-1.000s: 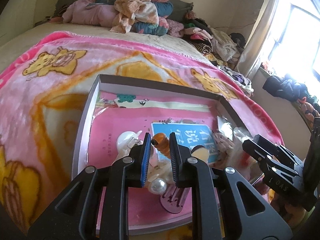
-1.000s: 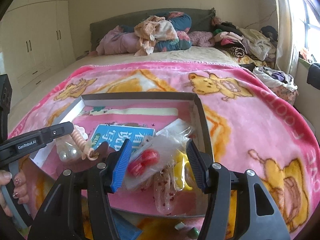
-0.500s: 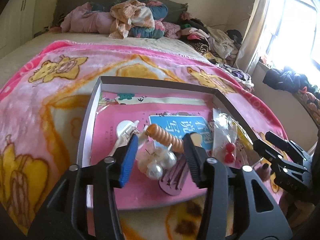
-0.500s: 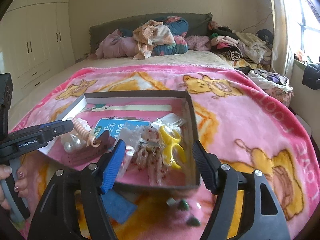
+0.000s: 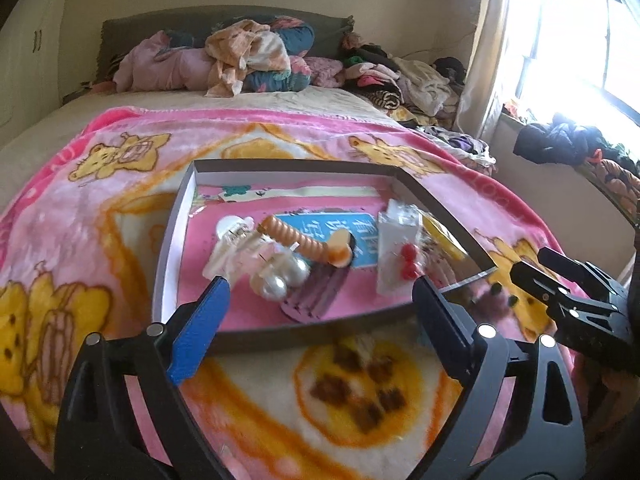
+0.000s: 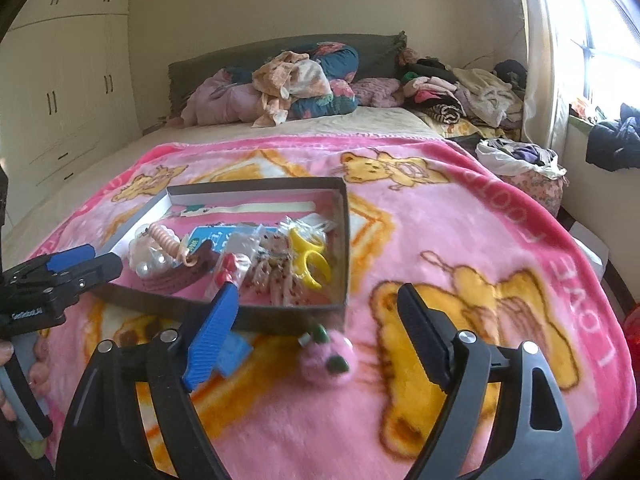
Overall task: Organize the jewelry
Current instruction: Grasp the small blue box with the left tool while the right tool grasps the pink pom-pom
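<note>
**Both grippers empty above the box; loose pieces at risk**

The left gripper point(image 5: 320, 312) has its jaws opening, wide apart, with nothing between them; the right gripper point(image 6: 316, 320) is likewise opening and empty. The jewelry sits in the shallow grey cardboard box point(image 6: 256, 322) on the pink cartoon-bear blanket point(image 6: 460, 220): glossy pearl beads point(image 5: 280, 278) and an orange spiral hair tie point(image 5: 298, 240) toward 9 o'clock in the box, a clear packet with red beads point(image 5: 400, 258) and yellow plastic scissors point(image 6: 310, 258) toward 3 o'clock. A pink fuzzy pom-pom point(image 6: 326, 360), possibly a hair bobble, lies outside at 6 o'clock. The soft blanket could let the box tip if a finger presses its wall, and the round pearls may slip from a pinch
</note>
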### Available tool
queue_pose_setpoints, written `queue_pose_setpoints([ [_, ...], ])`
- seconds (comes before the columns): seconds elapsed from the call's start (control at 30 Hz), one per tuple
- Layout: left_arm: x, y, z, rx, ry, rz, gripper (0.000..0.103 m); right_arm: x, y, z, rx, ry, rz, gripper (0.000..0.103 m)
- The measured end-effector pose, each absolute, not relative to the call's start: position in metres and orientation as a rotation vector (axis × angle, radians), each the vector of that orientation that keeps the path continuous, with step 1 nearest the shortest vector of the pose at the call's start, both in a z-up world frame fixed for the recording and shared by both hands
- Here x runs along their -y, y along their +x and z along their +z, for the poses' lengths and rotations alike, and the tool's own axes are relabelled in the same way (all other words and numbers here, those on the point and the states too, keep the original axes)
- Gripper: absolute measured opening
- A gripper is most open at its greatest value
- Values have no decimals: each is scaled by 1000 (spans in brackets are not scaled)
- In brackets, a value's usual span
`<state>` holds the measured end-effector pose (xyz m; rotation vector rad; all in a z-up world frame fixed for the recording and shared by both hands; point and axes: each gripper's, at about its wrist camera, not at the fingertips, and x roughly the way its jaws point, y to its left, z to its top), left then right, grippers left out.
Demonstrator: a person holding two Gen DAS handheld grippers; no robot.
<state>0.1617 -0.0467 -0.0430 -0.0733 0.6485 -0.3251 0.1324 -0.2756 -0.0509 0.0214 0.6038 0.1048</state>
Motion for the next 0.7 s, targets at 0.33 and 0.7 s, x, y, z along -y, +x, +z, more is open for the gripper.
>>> queue_pose_setpoints([
  [0.33,73,139,-49,-658,-13,-392,88,291,112,-61,-641,8,88,80],
  [0.7,109,139,-76,-735,47,-458,88,301,118,-83,-698,5,109,79],
])
